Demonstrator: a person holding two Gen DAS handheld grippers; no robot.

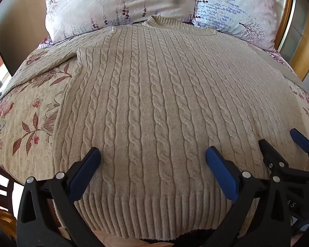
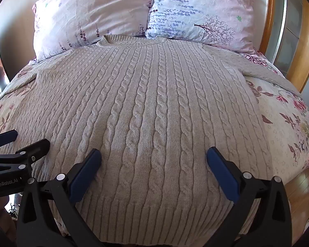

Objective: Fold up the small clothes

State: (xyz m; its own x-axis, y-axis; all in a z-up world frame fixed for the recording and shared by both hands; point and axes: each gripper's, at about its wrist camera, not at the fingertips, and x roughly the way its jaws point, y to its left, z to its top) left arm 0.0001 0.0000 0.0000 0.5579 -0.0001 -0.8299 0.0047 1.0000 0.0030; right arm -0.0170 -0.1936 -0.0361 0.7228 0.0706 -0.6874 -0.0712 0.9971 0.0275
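A cream cable-knit sweater point(image 1: 150, 94) lies flat on the bed, collar toward the pillows, ribbed hem nearest me; in the right wrist view the sweater point(image 2: 154, 103) fills the middle. My left gripper point(image 1: 152, 154) hovers open over the hem's left half, nothing between its blue pads. My right gripper point(image 2: 153, 154) stands open above the hem's right half, also empty. In the left wrist view the right gripper point(image 1: 282, 142) shows at the right edge; in the right wrist view the left gripper point(image 2: 26, 139) shows at the left edge. Both sleeves spread outward.
Two floral pillows point(image 1: 121, 6) point(image 2: 197, 14) lean at the head of the bed. A flowered bedspread point(image 1: 24, 123) point(image 2: 288, 119) shows on both sides of the sweater. A wooden headboard point(image 2: 272, 20) and wooden floor point(image 2: 304, 187) lie to the right.
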